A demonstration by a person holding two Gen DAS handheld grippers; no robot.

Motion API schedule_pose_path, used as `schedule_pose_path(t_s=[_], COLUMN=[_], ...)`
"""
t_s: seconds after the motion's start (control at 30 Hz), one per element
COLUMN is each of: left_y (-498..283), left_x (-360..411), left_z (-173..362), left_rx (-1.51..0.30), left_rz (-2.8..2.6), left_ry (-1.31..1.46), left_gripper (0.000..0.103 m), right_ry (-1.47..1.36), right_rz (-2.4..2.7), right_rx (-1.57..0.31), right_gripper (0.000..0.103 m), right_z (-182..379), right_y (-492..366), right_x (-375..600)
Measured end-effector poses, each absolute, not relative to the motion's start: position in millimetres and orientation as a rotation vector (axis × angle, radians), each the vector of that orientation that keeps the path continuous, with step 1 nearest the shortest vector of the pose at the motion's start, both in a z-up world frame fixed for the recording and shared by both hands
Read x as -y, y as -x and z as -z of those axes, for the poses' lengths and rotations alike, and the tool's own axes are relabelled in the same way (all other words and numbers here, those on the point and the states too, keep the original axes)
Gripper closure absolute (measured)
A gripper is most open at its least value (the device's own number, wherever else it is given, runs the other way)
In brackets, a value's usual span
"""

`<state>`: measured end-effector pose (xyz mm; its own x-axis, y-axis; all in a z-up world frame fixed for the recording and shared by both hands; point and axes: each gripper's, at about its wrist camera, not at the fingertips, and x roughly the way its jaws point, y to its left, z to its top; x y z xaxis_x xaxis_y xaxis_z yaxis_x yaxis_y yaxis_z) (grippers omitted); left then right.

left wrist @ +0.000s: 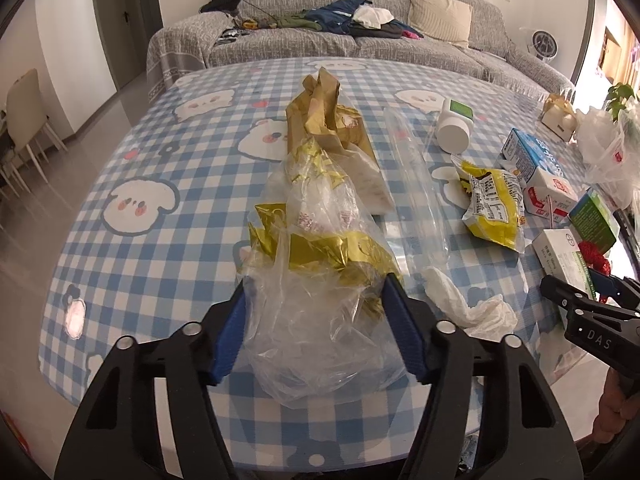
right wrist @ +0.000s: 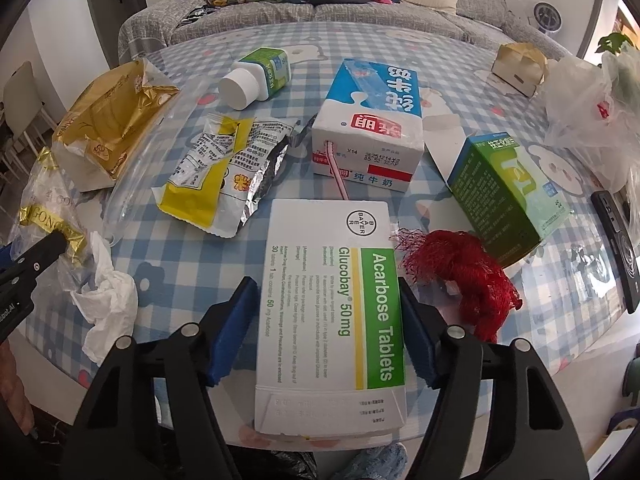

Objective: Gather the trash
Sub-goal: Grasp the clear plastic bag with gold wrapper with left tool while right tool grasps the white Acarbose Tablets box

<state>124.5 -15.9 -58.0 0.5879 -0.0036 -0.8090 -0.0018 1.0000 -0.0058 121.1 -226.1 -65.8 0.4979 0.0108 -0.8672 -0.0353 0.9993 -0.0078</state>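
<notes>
- Behind a round table [left wrist: 160, 184] dressed in a blue-and-white checked cloth with cartoon dogs, a grey sofa [left wrist: 280, 40] is carrying a heap of clothes [left wrist: 348, 20] and a cream cushion [left wrist: 440, 12].
- Trash is lying scattered over the right half of the cloth.
- Left gripper [left wrist: 316, 320] is reaching over the near edge of the table, its blue pads spread to either side of a clear plastic bag [left wrist: 316, 336] with gold foil wrapping inside; whether the pads are pressing the bag, I cannot tell.
- Beyond that bag, a brown paper bag [left wrist: 320, 120] is lying along the middle of the table, with a clear plastic sleeve [left wrist: 416, 184] just to its right.
- A crumpled white tissue [left wrist: 472, 304] is sitting just right of the left gripper.
- Right gripper [right wrist: 326, 320] is straddling a white Acarbose tablet box [right wrist: 332, 300], jaws apart, the left pad standing off the box edge and the right pad close beside it.
- A red mesh net [right wrist: 468, 268] is bunching just right of that box.
- Farther back, a yellow snack wrapper [right wrist: 224, 176], a milk carton [right wrist: 372, 120] with a pink straw, a green medicine box [right wrist: 504, 200] and a tipped white pill bottle [right wrist: 256, 76] are lying apart from one another.
- A black phone [right wrist: 616, 248] is resting at the right rim.
</notes>
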Motion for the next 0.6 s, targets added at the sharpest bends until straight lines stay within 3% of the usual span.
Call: schedule_pose_path(t_s=[0.27, 0.6], left_y=[-120, -108], left_x=[12, 6], left_z=[56, 41], left_rx=[-0.958, -0.922], left_rz=[0.022, 0.037], left_ry=[0.049, 0.088], left_gripper=[0.065, 0.068], right_ry=[0.021, 0.006], right_rz=[-0.025, -0.018], right_rx=[-1.047, -1.012], right_gripper=[0.045, 0.045], right_z=[64, 52], right_y=[-121, -117], right_x=[228, 235])
